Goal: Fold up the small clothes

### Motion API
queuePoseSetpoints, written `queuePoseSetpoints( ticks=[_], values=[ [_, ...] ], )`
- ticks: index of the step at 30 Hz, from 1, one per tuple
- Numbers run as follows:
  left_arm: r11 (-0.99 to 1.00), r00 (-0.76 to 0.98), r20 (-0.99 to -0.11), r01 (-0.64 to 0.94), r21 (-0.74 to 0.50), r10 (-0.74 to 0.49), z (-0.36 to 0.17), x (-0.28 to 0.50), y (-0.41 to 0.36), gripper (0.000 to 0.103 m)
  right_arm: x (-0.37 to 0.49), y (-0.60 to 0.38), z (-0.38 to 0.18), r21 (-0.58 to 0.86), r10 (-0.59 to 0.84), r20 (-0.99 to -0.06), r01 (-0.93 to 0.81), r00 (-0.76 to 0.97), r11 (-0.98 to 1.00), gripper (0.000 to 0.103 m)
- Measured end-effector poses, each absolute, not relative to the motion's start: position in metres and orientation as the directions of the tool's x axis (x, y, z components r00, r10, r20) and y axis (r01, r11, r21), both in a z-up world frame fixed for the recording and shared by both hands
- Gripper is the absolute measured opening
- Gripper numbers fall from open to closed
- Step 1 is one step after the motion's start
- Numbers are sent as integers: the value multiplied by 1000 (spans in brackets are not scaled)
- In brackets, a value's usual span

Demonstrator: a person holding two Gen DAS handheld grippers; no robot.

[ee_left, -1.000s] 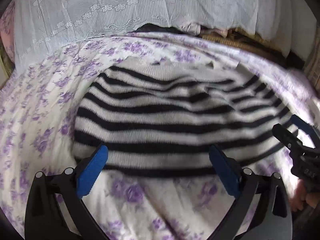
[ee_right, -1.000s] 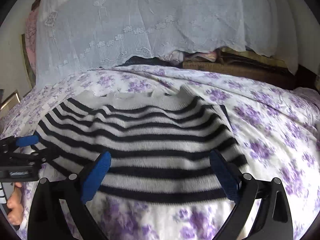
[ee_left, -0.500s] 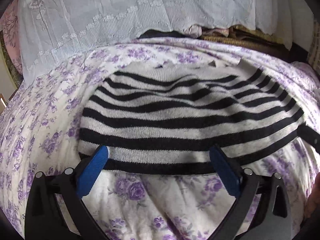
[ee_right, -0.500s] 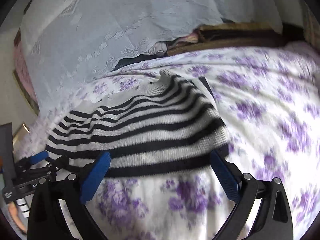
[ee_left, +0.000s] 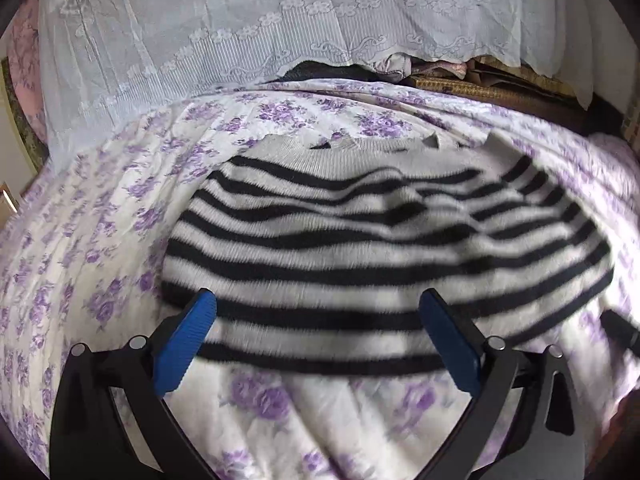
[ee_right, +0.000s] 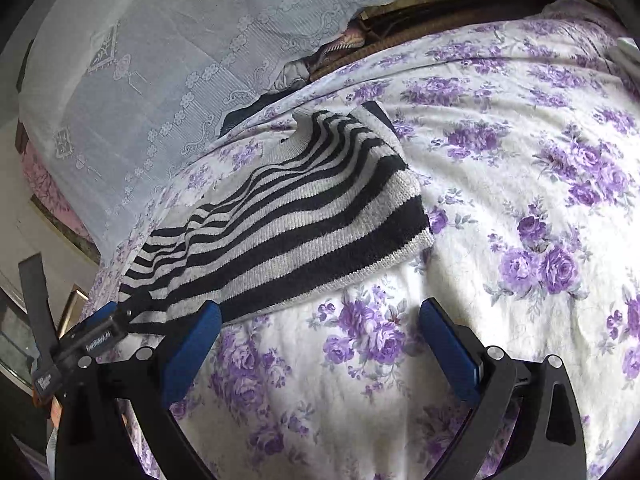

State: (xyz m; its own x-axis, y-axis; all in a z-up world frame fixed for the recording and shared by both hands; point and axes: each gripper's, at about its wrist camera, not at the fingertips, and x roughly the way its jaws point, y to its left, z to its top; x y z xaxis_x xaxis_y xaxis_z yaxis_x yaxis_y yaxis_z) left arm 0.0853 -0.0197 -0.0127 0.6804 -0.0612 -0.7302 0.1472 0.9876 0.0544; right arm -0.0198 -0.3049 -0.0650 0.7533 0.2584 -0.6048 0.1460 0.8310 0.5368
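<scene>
The striped top (ee_left: 360, 256) lies flat on the bed (ee_right: 520, 160), already folded small. Both hand-held grippers, left (ee_left: 316, 336) and right (ee_right: 320, 344), are wide apart and hold nothing. Next, I think, they should grab its near edge and fold again.

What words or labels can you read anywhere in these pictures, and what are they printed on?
White lettering on the side of the left gripper, seen in the right wrist view: too small and blurred to read.
A second white mark lower on the same gripper body: also unreadable.
Striped sweater, floral bedsheet, lace curtain: no text visible.
</scene>
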Motion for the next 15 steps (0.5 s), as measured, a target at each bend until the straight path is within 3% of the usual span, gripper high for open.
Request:
queuePoseSetpoints(
  ticks=[5, 8, 12, 15],
  values=[
    [994, 663, -745, 108, -8, -78, -9, 113, -27, 99, -18, -311, -68, 561, 270, -594, 149, 758, 814, 99],
    [993, 605, -795, 115, 37, -41, -46, 131, -35, 99, -17, -311, -68, 553, 266, -597, 147, 757, 820, 100],
    [990, 648, -762, 121, 76, -20, -50, 124, -40, 99, -14, -313, -68, 556, 261, -594, 154, 761, 817, 100],
    [991, 662, -747, 131, 30, -65, -42, 112, -33, 98, -12, -318, -68, 579, 258, -576, 165, 775, 799, 99]
  ],
)
